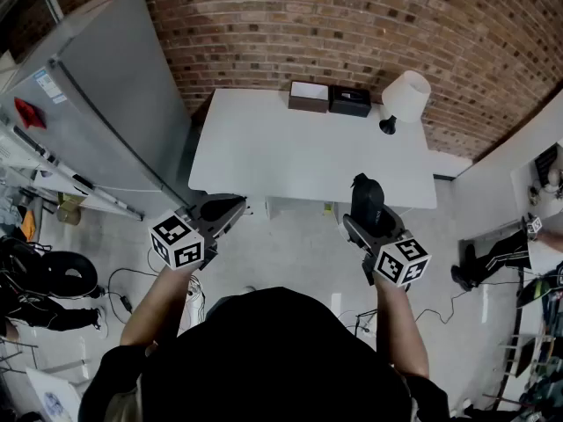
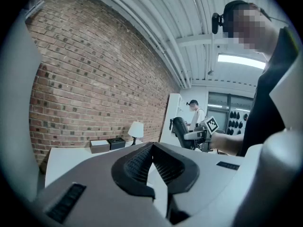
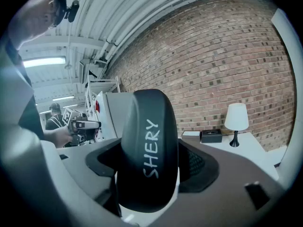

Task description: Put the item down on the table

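My right gripper [image 1: 368, 220] is shut on a black oblong case [image 1: 366, 197] with "SHERY" written on it. The case stands upright between the jaws and hangs over the floor just in front of the white table's [image 1: 290, 156] near edge. In the right gripper view the case [image 3: 147, 126] fills the gap of the right gripper [image 3: 150, 174] and hides the jaw tips. My left gripper [image 1: 225, 209] hovers near the table's front left corner. Its pads meet in the left gripper view, where the left gripper [image 2: 151, 148] holds nothing.
At the table's far edge stand a brown box [image 1: 309, 96], a black box [image 1: 350, 100] and a white lamp [image 1: 403, 97]. A grey refrigerator [image 1: 106, 104] stands to the left. Cables lie on the floor [image 1: 132, 280], and a person [image 1: 501, 253] is at the right.
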Motion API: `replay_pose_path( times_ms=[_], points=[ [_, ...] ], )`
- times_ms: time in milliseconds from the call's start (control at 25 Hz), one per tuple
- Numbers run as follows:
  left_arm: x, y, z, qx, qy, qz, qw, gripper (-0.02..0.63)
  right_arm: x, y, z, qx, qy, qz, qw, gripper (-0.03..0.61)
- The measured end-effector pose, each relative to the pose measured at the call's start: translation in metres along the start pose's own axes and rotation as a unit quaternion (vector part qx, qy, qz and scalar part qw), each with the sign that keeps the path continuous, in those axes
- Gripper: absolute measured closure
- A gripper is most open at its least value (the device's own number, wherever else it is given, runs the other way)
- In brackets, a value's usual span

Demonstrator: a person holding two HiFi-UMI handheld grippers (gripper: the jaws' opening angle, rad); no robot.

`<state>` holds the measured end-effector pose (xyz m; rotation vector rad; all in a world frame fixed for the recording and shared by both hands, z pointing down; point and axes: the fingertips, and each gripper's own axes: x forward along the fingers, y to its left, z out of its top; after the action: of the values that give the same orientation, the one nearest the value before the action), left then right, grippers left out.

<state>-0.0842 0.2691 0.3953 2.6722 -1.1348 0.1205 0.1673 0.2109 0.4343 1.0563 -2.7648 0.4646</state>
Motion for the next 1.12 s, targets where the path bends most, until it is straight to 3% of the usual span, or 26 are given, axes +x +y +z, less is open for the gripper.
replay_pose_path(
  times_ms=[520, 1120],
  points=[
    [0.022, -0.044, -0.005, 0.004, 0.001, 0.003, 1.0000, 0.597, -0.040, -0.024, -0.007, -0.006, -0.004, 0.001, 1.000, 0.225],
    [0.026, -0.037, 0.000, 0.001, 0.000, 0.005, 1.0000, 0.597, -0.043, -0.031, -0.010, -0.003, -0.009, -0.006, 1.000, 0.225]
  ],
)
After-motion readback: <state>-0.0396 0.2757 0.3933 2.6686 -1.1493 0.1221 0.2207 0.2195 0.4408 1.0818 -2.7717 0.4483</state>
